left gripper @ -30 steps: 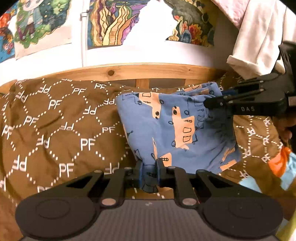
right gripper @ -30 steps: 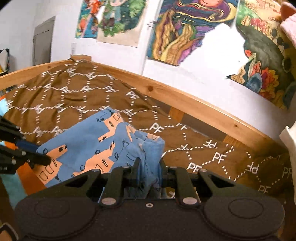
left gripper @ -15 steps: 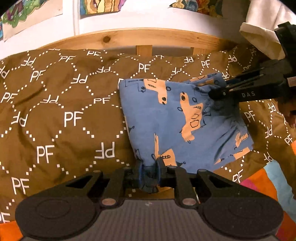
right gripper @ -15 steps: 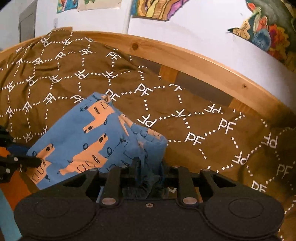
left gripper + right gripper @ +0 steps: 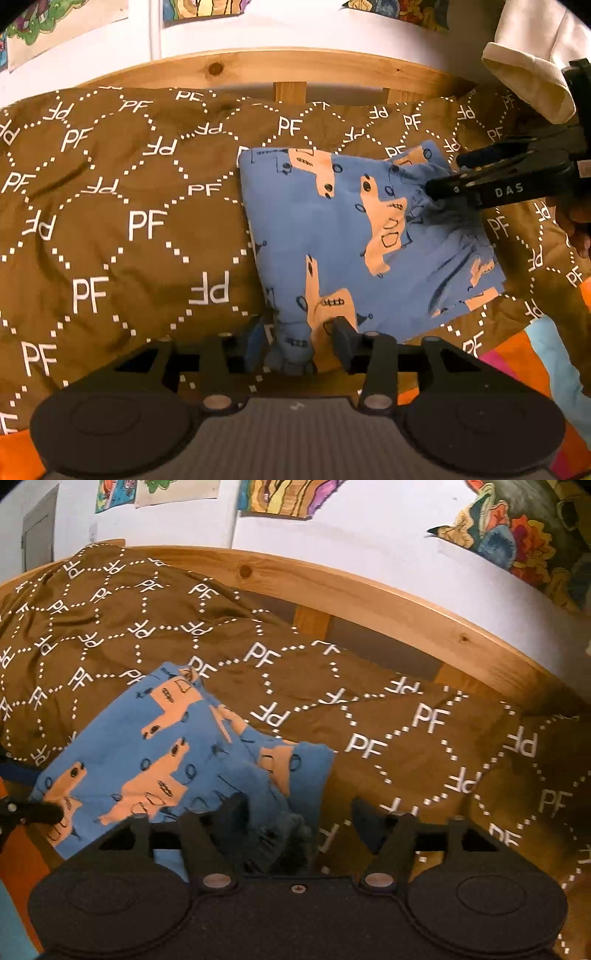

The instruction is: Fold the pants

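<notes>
Brown bedspread (image 5: 147, 221) fills the frame; the folded pants (image 5: 354, 236) rest at centre. Both claws, left (image 5: 295, 338) and right (image 5: 297, 812), are opening, cloth loose between them; withdraw straight back, avoiding snags.

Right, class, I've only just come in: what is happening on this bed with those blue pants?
A person with a gripper in each hand is folding small blue pants printed with orange vehicles, on a brown bedspread. The pants lie folded into a compact rectangle. The left gripper is at the near corner and the right gripper at the other end. Both sets of jaws are opening, with cloth between them but no longer pinched, so the fold is being let go.
</notes>
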{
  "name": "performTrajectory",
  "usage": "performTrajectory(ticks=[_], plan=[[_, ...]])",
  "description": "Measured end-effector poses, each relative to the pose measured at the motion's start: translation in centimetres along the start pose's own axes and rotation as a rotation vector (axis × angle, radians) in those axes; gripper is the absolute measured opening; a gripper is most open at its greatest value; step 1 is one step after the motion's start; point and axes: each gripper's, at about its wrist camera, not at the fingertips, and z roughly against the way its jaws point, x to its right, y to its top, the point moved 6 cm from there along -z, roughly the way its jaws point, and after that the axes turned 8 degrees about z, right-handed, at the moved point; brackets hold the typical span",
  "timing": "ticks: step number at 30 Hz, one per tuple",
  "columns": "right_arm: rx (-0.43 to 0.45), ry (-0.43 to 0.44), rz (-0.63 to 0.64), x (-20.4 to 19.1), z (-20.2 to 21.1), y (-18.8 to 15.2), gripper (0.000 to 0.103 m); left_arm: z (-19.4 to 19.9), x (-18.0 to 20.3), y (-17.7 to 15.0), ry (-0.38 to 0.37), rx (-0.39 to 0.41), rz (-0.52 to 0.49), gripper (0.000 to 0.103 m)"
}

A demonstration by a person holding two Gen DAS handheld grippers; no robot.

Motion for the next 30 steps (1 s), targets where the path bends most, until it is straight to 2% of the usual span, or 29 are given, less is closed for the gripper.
performTrajectory(ticks=[1, 3, 4, 9, 10, 14, 19, 25, 30], plan=[[0.006, -0.010, 0.002, 0.1, 0.2, -0.1, 0.076, 0.0, 0.0, -0.1, 0.001, -0.001, -0.001, 0.050], [0.012, -0.026, 0.011, 0.3, 0.7, -0.2, 0.082, 0.3, -0.1, -0.2, 0.002, 0.002, 0.002, 0.063], [0.017, -0.033, 0.016, 0.3, 1.0, -0.3, 0.086, 0.4, -0.2, -0.2, 0.002, 0.006, 0.009, 0.066], [0.049, -0.050, 0.006, 0.3, 2.7, -0.8, 0.094, 1.6, -0.7, 0.0, -0.003, 0.039, 0.075, 0.091], [0.056, -0.052, -0.004, 0.1, 3.1, -1.0, 0.098, 1.8, -0.9, 0.1, 0.001, 0.050, 0.088, 0.093], [0.079, -0.058, -0.034, -0.8, 4.7, -1.6, 0.101, 3.1, -1.4, 0.3, 0.016, 0.091, 0.145, 0.102], [0.083, -0.086, -0.089, -2.1, 7.6, -2.7, 0.102, 5.2, -2.1, -0.2, 0.030, 0.137, 0.212, 0.103], [0.138, -0.085, -0.227, -4.0, 12.3, -5.0, 0.102, 7.6, -2.7, -1.3, 0.037, 0.169, 0.234, 0.103], [0.167, -0.096, -0.260, -6.1, 14.7, -6.8, 0.102, 9.3, -2.5, -2.7, 0.064, 0.208, 0.223, 0.103]])
